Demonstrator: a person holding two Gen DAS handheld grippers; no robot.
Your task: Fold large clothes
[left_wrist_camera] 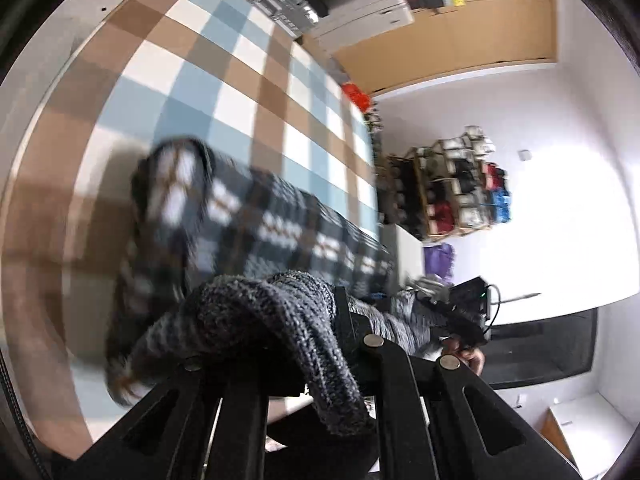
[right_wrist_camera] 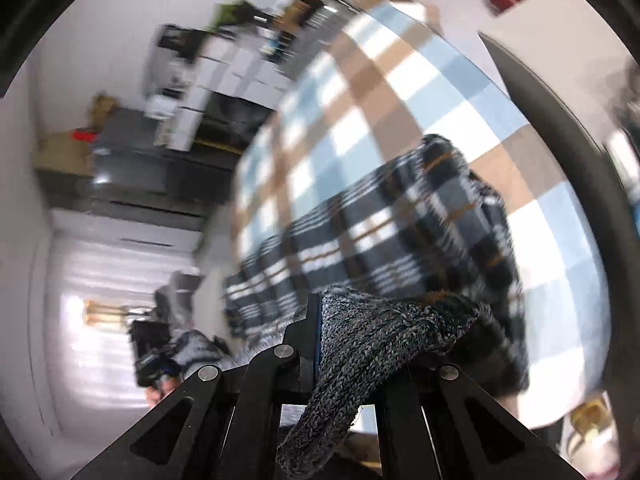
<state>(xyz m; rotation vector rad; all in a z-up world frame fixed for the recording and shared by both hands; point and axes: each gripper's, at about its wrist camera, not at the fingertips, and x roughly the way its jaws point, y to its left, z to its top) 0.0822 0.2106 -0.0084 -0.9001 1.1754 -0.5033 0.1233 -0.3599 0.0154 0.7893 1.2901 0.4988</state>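
While both views blur, left gripper (left_wrist_camera: 340, 320) and right gripper (right_wrist_camera: 320, 328) each clamp grey knit edge of plaid garment (left_wrist_camera: 256, 220) – rest trails ahead over checked cloth (left_wrist_camera: 224, 64). Left view alone shows shelf rack (left_wrist_camera: 452, 188); right view, white drawers (right_wrist_camera: 224, 72).

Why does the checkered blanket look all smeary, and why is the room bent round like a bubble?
Left wrist view: the plaid knitted garment and checkered bedcover smear from fast motion; the window glares white. Right wrist view: stronger smear across the bedcover and shelves; the knit edge in the right gripper stays sharp. Fisheye lenses bend both.
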